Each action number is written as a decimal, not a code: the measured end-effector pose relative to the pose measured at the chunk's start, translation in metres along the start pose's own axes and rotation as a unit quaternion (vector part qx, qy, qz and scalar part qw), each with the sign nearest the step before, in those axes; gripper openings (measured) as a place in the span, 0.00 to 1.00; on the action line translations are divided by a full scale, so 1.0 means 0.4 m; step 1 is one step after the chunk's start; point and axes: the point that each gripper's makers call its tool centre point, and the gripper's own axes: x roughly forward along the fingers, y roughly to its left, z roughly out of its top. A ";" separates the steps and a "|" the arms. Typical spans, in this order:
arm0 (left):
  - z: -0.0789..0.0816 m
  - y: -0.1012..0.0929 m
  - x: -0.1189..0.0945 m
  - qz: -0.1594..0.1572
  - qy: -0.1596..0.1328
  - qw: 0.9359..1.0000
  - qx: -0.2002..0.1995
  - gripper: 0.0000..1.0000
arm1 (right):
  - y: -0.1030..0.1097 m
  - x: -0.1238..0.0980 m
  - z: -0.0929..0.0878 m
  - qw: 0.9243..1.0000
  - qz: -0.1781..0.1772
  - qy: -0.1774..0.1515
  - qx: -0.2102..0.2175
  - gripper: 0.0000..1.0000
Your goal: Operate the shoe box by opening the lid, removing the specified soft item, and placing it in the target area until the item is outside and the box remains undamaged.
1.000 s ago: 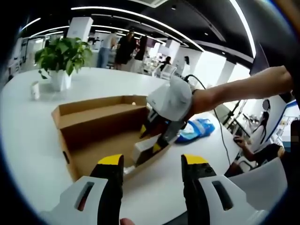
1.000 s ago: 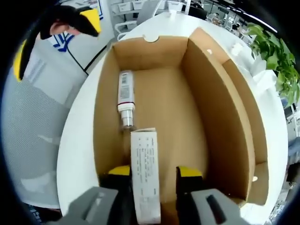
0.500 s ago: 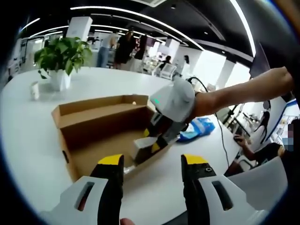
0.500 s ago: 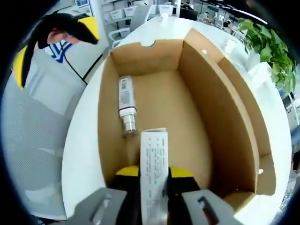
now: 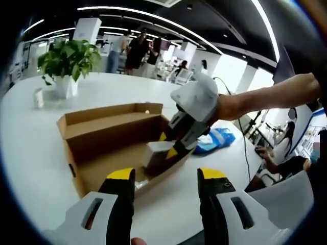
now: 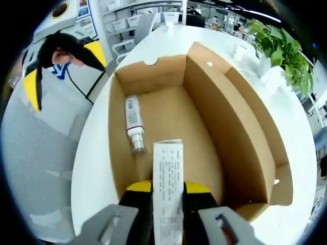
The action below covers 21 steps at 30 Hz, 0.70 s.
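An open cardboard box (image 6: 168, 127) lies on a white round desk (image 5: 46, 132), its lid (image 6: 255, 127) folded back along the far long side. In the right gripper view the right tongs (image 6: 168, 190) are clenched on a white carton (image 6: 168, 199) printed with small black text; the carton is gripped between the yellow-tipped jaws and is seen over the near end of the box. Inside the box, along the wall away from the lid, a white tube (image 6: 134, 122) with a clear cap is seen lying on the box floor, just beside the carton's far end but apart from it.

In the left gripper view the left tongs (image 5: 167, 176) are released, their jaws spread wide with nothing between them, and are held near the box's (image 5: 110, 145) near corner, above the desk. The right tongs (image 5: 166, 148) are seen from the side at the box's right end, held by a bare forearm (image 5: 265, 97), with the carton (image 5: 156, 153) between their jaws at about the height of the box rim.

Beyond the box a potted plant (image 5: 66, 64) stands on the desk, with a small white cup (image 5: 38, 98) near it. A blue bag (image 5: 214, 140) lies on the desk just behind the right tongs. A grey mesh chair (image 6: 41, 168) is seen beside the desk.
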 end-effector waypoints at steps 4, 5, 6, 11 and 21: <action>-0.002 0.002 0.003 -0.001 0.001 1.000 0.000 0.50 | 0.001 -0.010 0.004 1.000 -0.003 -0.001 -0.003 0.17; -0.003 0.002 0.004 -0.001 0.002 1.000 0.001 0.50 | -0.002 -0.013 0.005 1.000 -0.004 -0.002 -0.003 0.17; -0.003 -0.002 0.003 -0.001 0.003 1.000 0.001 0.50 | -0.006 -0.018 0.008 1.000 -0.006 -0.004 -0.003 0.17; -0.005 -0.009 0.001 -0.001 0.005 1.000 0.000 0.50 | -0.021 -0.044 0.026 1.000 -0.016 -0.013 -0.007 0.17; -0.006 -0.005 0.000 0.001 0.006 1.000 -0.002 0.50 | -0.038 -0.085 0.062 0.999 -0.027 -0.024 -0.020 0.17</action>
